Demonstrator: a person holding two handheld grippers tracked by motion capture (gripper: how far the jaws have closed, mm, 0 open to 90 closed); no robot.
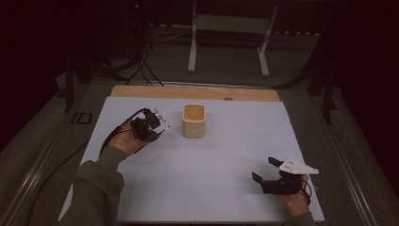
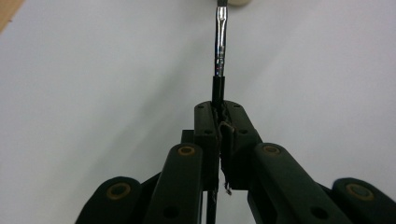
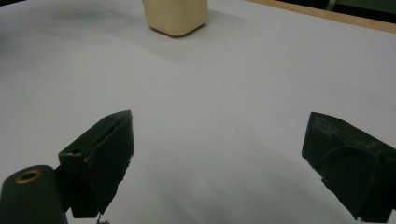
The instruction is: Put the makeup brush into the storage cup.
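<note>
- Nearest the high camera, a grey-green sleeve (image 1: 96, 188) comes in at the bottom left, and the person's right hand (image 1: 296, 200) enters at the bottom right.
- Right gripper (image 1: 263, 170) rests low over the white sheet (image 1: 221, 179) near its front right corner, with a pale three-cornered plate (image 1: 298, 166) on top.
- Its jaws stand wide apart with nothing between them; in the right gripper view the white sheet shows bare in the gap.
- Left gripper (image 1: 157, 129) sits farther up the sheet, on the left, held by the left hand (image 1: 126, 142); a black cable (image 1: 117, 129) loops from it off toward the table's left edge.
- Its jaws are clenched on a brush (image 2: 219, 46): in the left gripper view the black handle is pinched between the pads, and a shiny metal ferrule runs straight ahead from them.
- Brush tip points toward the cup (image 1: 194, 120) and ends near its base at the top edge of the left gripper view; whether it touches I cannot tell.
- Cup, cream with rounded corners and an open top, stands upright on the sheet just beside the left gripper, toward the far middle, well apart from the right gripper.
- Beyond the sheet, a strip of wooden table (image 1: 195, 92) shows along the far edge.
- Farther off, on the dark floor, stand a white metal frame (image 1: 229, 35) and a bundle of black cables.
</note>
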